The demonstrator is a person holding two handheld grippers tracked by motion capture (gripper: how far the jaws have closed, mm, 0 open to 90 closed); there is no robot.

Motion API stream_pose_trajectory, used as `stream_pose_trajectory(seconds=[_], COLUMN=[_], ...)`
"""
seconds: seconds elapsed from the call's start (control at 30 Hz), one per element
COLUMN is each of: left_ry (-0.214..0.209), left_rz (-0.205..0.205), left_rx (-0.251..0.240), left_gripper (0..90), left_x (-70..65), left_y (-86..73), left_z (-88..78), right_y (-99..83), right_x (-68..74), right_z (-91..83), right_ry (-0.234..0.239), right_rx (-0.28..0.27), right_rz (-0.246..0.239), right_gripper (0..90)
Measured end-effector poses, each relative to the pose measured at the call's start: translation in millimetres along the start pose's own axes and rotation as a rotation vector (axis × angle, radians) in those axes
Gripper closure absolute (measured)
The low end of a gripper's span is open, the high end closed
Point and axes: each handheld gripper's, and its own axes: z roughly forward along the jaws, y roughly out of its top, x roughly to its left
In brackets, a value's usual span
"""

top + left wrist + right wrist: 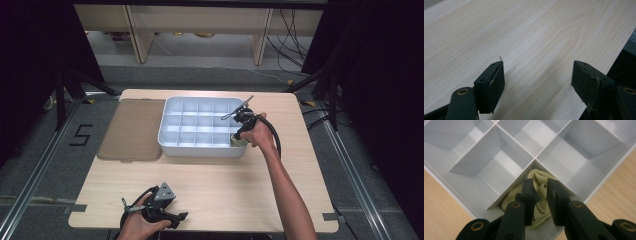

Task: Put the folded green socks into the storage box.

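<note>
Light wood desk [210,185] is carrying a white divided tray [200,125] toward the far middle, with a brown flat lid [132,130] lying just beside the tray's left wall; the near half of the desk is sitting bare, so open room is lying in front of the tray and along the right edge strip. Left tongs [181,216] are resting at the near edge of the desk, low left in the high view, held in the person's left hand [140,227]; in the left gripper view the left tongs [537,75] are standing wide apart over bare wood, gripping nothing, with the desk's edge running close past the right jaw. Right tongs [236,140] are reaching down into the tray's near right corner compartment, the right hand [260,135] hovering over the tray's right wall. In the right gripper view the right tongs [540,187] are showing a narrow gap, jaws nearly closed but parted (not squeezing as far as I can tell), tips sitting right on a crumpled pale yellow cloth [539,195]. The cloth is lying bunched in that corner compartment, partly between and partly under the jaw tips, pressed against the divider walls; neighbouring compartments are looking bare.
</note>
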Motion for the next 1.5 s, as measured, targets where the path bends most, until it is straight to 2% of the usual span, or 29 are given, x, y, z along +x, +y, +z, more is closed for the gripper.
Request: stream_pose_trajectory(seconds=[0.03, 0.07, 0.1, 0.2, 0.23, 0.33, 0.37, 0.4, 0.43, 0.47, 0.5, 0.57, 0.67, 0.73, 0.77, 0.87, 0.97, 1.07, 1.1, 1.13, 1.17, 1.27, 1.3, 1.33, 1.37, 1.4, 1.47, 1.5], left_ry=[-0.001, -0.001, 0.000, 0.008, 0.010, 0.013, 0.012, 0.018, 0.018, 0.014, 0.014, 0.006, 0.015, 0.009, 0.010, 0.011, 0.018, 0.014, 0.013, 0.018, 0.030, 0.034, 0.037, 0.025, 0.024, 0.035, 0.030, 0.026], left_rz=[0.006, 0.006, 0.007, -0.017, -0.007, -0.010, 0.005, 0.016, 0.008, 0.018, 0.014, 0.004, 0.012, -0.007, 0.005, -0.014, 0.015, 0.002, -0.021, -0.017, -0.006, -0.008, 0.009, 0.011, 0.020, -0.002, 0.003, 0.007], left_rx=[0.001, 0.001, 0.001, 0.002, 0.004, 0.002, 0.005, 0.007, 0.010, 0.022, 0.015, 0.010, 0.005, -0.003, 0.008, -0.002, -0.001, -0.003, -0.015, -0.010, -0.006, -0.009, -0.004, -0.003, -0.003, -0.008, -0.005, -0.007], left_gripper=[26.2, 26.2, 26.2, 26.2, 26.2, 26.2, 26.2, 26.2, 26.2, 26.2, 26.2, 26.2, 26.2, 26.2, 26.2, 26.2, 26.3, 26.2, 26.2, 26.2, 26.2, 26.2, 26.2, 26.2, 26.2, 26.2, 26.2, 26.2], left_x=[0.5, 0.5, 0.6, 0.0, 0.3, 0.1, 0.8, 0.9, -0.2, -0.3, -0.5, -0.6, 0.6, -0.9, 0.2, -0.1, 1.9, 0.7, -0.8, -0.3, 1.2, 1.5, 2.2, 1.6, 2.0, 0.8, 1.1, 1.2], left_y=[0.1, 0.0, 0.0, -0.4, -0.2, -0.3, -0.1, 0.2, 0.1, 0.5, 0.4, 0.0, 0.2, 0.0, 0.3, -0.2, 0.5, 0.5, 0.1, 0.3, 0.1, -0.1, 0.1, 0.3, 0.4, 0.0, 0.1, 0.2], left_z=[0.1, 0.1, 0.0, 0.5, 0.1, 0.2, 0.1, 0.0, -0.1, -1.2, -0.7, -0.1, -0.1, -0.4, -1.3, -0.7, -1.4, -1.9, -1.3, -1.7, -1.8, -1.7, -2.0, -1.8, -1.9, -1.1, -1.5, -1.8], right_y=[-0.1, -0.8, -1.3, -2.7, -3.2, -3.8, -4.1, -4.7, -5.1, -5.5, -6.1, -6.7, -7.2, -7.9, -8.1, -9.1, -9.9, -10.1, -10.6, -10.6, -10.9, -11.4, -11.3, -11.5, -11.3, -11.7, -12.0, -12.1], right_x=[-0.9, -1.3, -2.7, -3.4, -3.0, -2.6, -3.6, -4.1, -4.4, -4.6, -5.0, -4.1, -3.6, -3.3, -2.8, -2.0, 1.3, 1.6, 3.6, 2.0, 2.6, 2.4, 2.7, 3.9, 3.2, 4.2, 4.6, 4.8], right_z=[-3.0, -4.9, -7.0, -11.3, -13.4, -18.3, -19.4, -20.2, -21.1, -22.2, -23.5, -25.9, -27.9, -29.5, -29.4, -31.5, -35.8, -37.9, -38.5, -38.6, -39.4, -39.6, -40.0, -40.7, -40.3, -41.2, -41.8, -42.2], right_ry=[0.003, 0.010, 0.014, 0.038, 0.025, 0.032, 0.026, 0.022, 0.034, 0.035, 0.024, 0.034, 0.042, 0.039, 0.048, 0.046, 0.047, 0.047, 0.050, 0.052, 0.059, 0.053, 0.057, 0.052, 0.062, 0.064, 0.054, 0.067], right_rx=[0.002, -0.024, -0.031, -0.058, -0.070, -0.085, -0.093, -0.096, -0.096, -0.102, -0.116, -0.121, -0.130, -0.131, -0.128, -0.136, -0.144, -0.159, -0.155, -0.157, -0.153, -0.167, -0.167, -0.171, -0.175, -0.166, -0.175, -0.175], right_rz=[0.014, 0.024, 0.014, 0.018, 0.013, 0.031, 0.019, 0.026, 0.032, 0.041, 0.027, 0.042, 0.047, 0.050, 0.059, 0.048, 0.053, 0.042, 0.062, 0.044, 0.052, 0.040, 0.042, 0.052, 0.041, 0.061, 0.048, 0.050], right_gripper=[75.9, 75.4, 74.8, 71.7, 70.8, 68.2, 66.6, 65.2, 64.0, 63.2, 62.7, 61.0, 60.1, 58.9, 58.1, 56.6, 54.8, 52.9, 52.3, 52.1, 52.1, 51.3, 50.8, 50.8, 50.6, 50.1, 49.1, 48.7])
